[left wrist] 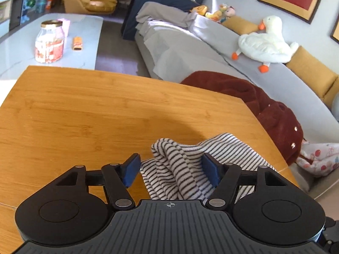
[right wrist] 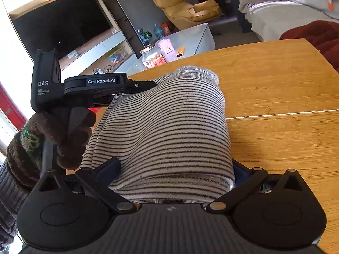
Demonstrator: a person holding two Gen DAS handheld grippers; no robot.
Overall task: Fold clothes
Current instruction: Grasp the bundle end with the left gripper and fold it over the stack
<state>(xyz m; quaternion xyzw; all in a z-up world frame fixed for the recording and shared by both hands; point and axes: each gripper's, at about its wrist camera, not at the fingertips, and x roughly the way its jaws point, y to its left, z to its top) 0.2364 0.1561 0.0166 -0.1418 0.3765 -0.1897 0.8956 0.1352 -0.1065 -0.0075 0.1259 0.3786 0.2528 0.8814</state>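
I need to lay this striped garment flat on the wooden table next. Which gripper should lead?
Probably the right gripper: a broad bundle of the striped garment sits between its wide-spread fingers, with bare wooden table ahead. The left gripper, also open, only straddles a bunched edge.

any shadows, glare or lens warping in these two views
Left wrist view: a soft dark shadow falls on the wooden table ahead of the striped garment; the table edge and sofa bow from fisheye warping. Right wrist view: window area at far left is blown out; the TV frame curves.
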